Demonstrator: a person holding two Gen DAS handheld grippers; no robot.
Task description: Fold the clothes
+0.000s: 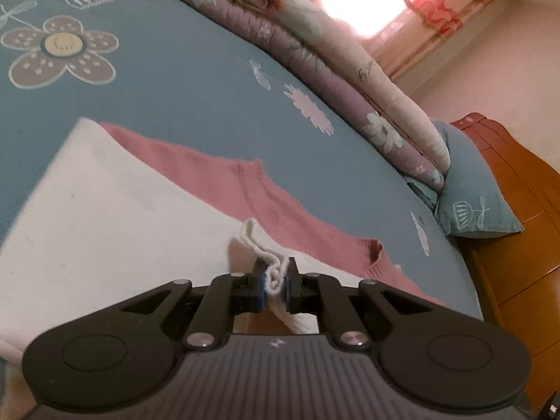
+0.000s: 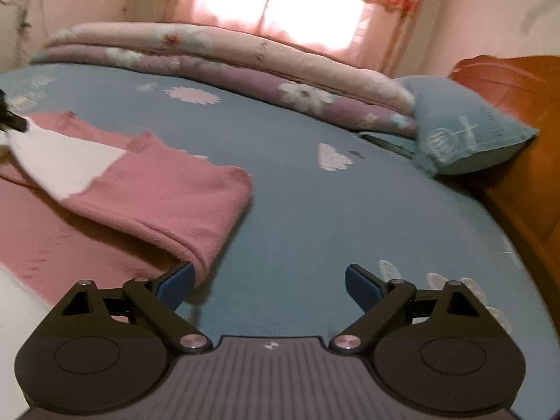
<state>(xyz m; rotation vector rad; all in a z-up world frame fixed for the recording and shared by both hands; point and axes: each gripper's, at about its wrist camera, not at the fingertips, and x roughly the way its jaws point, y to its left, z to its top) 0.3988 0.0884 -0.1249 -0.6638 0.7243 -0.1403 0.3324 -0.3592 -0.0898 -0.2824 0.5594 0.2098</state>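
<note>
The left wrist camera sits behind the left claw [image 1: 276, 280], angled down, close over the pink-and-white garment [image 1: 210, 182] on the bed [image 1: 182, 80]. The right wrist camera sits behind the right claw [image 2: 269, 287], angled down, low over the bed. Both views share the garment, folded quilt [image 1: 315, 52], pillow [image 1: 472, 189] and curtained window [image 2: 280, 3].

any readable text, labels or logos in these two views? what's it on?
No text can be read for certain.
Cursive script on the folded quilt: too blurred to read; also on it in the right wrist view.
Small emblem on the left gripper body: a mark, no letters.
Same emblem on the right gripper body.
</note>
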